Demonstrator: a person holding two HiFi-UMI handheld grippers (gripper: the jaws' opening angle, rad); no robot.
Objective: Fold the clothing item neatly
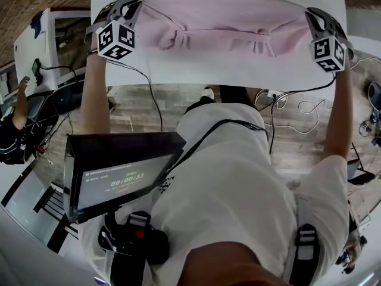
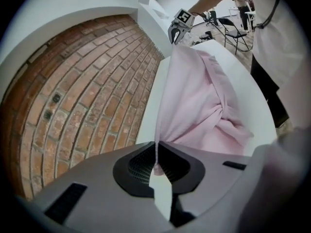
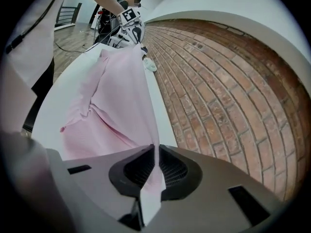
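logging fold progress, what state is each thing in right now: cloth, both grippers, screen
pink cloth garment, edge pinched at both ends, middle bunched on the white table, not neatly folded
left gripper, shut on the garment's edge
right gripper, shut on the garment's edge
black screen, on, showing a timer

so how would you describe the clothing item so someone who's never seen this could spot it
Find the white table standing against the brick wall. Across it spreads a pale pink garment, pulled taut between the left gripper and the right gripper, each shut on its edge. It is the only pink cloth there, bunched into folds along its near side.
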